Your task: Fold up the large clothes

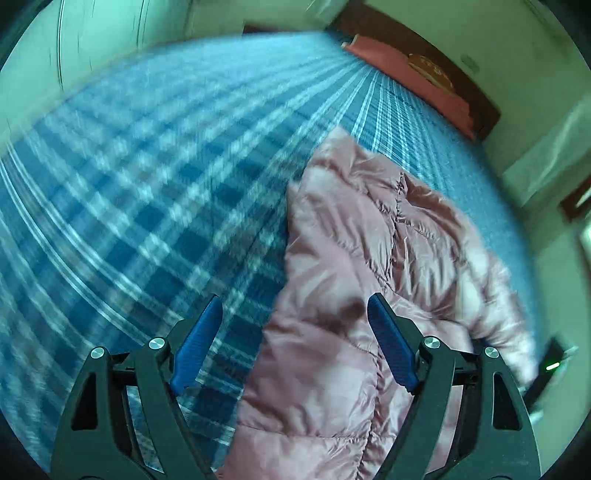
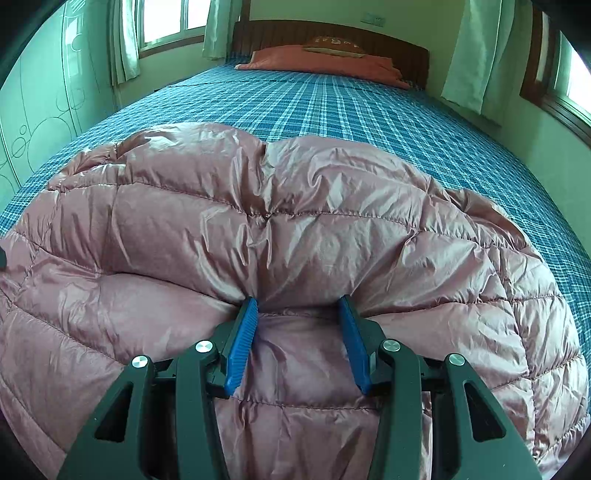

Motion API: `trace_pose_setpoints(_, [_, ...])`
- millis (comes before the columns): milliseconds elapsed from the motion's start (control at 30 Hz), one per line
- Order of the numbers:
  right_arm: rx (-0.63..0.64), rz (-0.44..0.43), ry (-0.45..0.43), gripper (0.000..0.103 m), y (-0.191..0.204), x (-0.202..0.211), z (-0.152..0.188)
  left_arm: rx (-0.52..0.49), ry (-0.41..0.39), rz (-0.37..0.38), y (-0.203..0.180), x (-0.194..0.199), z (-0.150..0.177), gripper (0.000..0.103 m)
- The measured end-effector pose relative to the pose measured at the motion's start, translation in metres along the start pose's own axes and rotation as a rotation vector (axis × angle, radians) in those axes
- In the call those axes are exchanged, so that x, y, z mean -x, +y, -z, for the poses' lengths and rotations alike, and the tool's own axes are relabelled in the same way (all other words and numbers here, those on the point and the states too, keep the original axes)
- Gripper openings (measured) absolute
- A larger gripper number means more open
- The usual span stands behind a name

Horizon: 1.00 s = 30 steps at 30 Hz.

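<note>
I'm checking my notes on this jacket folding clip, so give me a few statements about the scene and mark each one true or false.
1. The right tool is closed on a bunched fold of the pink puffer jacket. True.
2. The left tool is gripping the jacket. False: its jaws stand wide open with nothing pinched, the jacket lying beneath it.
3. The jacket lies on a blue plaid bedsheet. True.
4. The jacket is dark green. False: it is shiny pink with quilted stitching.
5. A reddish pillow lies at the far end of the bed by the headboard. True.
</note>
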State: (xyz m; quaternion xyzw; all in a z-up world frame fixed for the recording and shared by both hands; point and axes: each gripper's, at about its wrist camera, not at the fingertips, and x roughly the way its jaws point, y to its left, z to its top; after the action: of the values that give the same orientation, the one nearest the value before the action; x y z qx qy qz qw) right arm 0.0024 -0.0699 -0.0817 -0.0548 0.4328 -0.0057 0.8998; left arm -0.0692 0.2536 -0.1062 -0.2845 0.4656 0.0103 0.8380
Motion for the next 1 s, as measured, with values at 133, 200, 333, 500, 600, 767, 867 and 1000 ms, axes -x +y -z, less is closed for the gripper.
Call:
trace_pose_setpoints(133, [0.002,0.004,-0.001,0.046,0.001,0.000,0.000,0.106,0.088,0.153,0.015,-0.018,0.002,0.080])
trace_pose_setpoints(200, [0.002,0.004,-0.001,0.046,0.001,0.000,0.001,0.110,0.101,0.171,0.012,-0.026,0.003,0.080])
trace_pose_setpoints(333, [0.007,0.011,-0.003,0.046,0.003,0.001,0.000,0.049,0.092,0.141,-0.005,-0.036,0.001,0.076])
trace_pose_setpoints(500, [0.009,0.018,-0.005,0.046,0.005,0.002,0.000,0.032,0.129,0.185,-0.015,-0.051,0.000,0.054])
trace_pose_setpoints(600, [0.011,0.020,-0.006,0.046,0.005,0.002,0.001,-0.020,0.112,0.159,-0.024,-0.052,0.001,0.053])
trace_pose_setpoints(767, [0.008,0.017,-0.004,0.046,0.006,0.002,0.001,-0.015,0.084,0.218,-0.033,-0.035,0.001,0.021])
trace_pose_setpoints(867, [0.000,0.008,0.000,0.046,0.005,0.002,0.000,-0.041,0.045,0.232,-0.045,-0.017,-0.002,0.019])
trace_pose_setpoints(1000, [-0.016,-0.019,0.012,0.046,-0.003,0.007,-0.007,-0.101,-0.002,0.256,-0.077,0.013,-0.003,0.019])
